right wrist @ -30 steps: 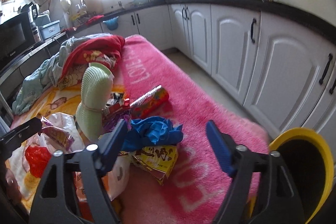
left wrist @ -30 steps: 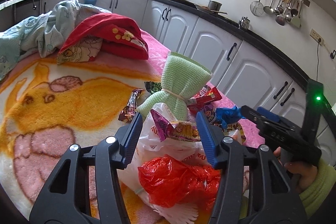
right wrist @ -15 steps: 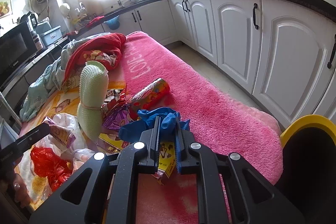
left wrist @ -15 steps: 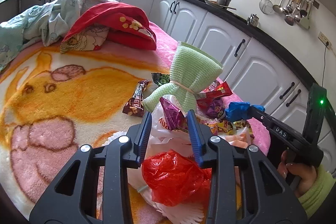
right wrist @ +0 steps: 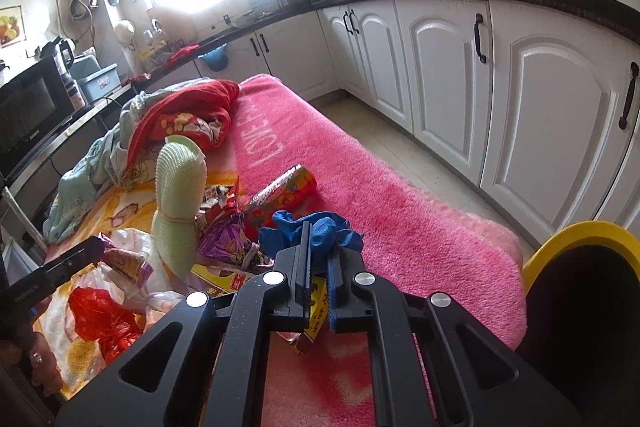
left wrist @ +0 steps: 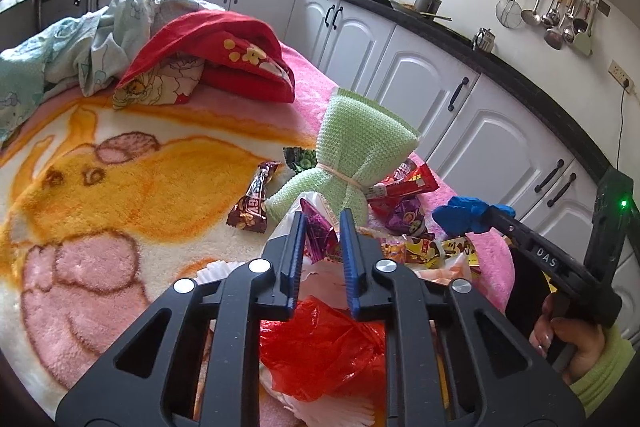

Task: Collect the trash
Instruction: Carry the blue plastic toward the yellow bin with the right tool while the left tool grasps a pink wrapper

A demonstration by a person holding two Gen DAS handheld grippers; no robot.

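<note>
Snack wrappers and bags lie heaped on a pink and yellow blanket (left wrist: 120,163). My left gripper (left wrist: 322,223) is shut on a purple snack wrapper (left wrist: 318,231), lifted above a red plastic bag (left wrist: 320,343) and white bags. My right gripper (right wrist: 318,243) is shut on a crumpled blue glove (right wrist: 316,231), also visible as the blue glove (left wrist: 464,214) in the left wrist view. A brown candy wrapper (left wrist: 254,201), red wrappers (left wrist: 408,181) and a shiny tube-shaped wrapper (right wrist: 282,193) lie around a tied green cloth (left wrist: 356,159).
A yellow-rimmed bin (right wrist: 580,291) stands at the bed's near right corner. Red and pale blue bedding (left wrist: 208,59) is piled at the far end. White cabinets (right wrist: 460,75) line the right side across a narrow strip of floor. A person's hand (left wrist: 568,339) holds the right gripper.
Both grippers went from open to shut: the left closed on the purple wrapper, the right on the blue glove. Both items have since risen slightly off the pile.
</note>
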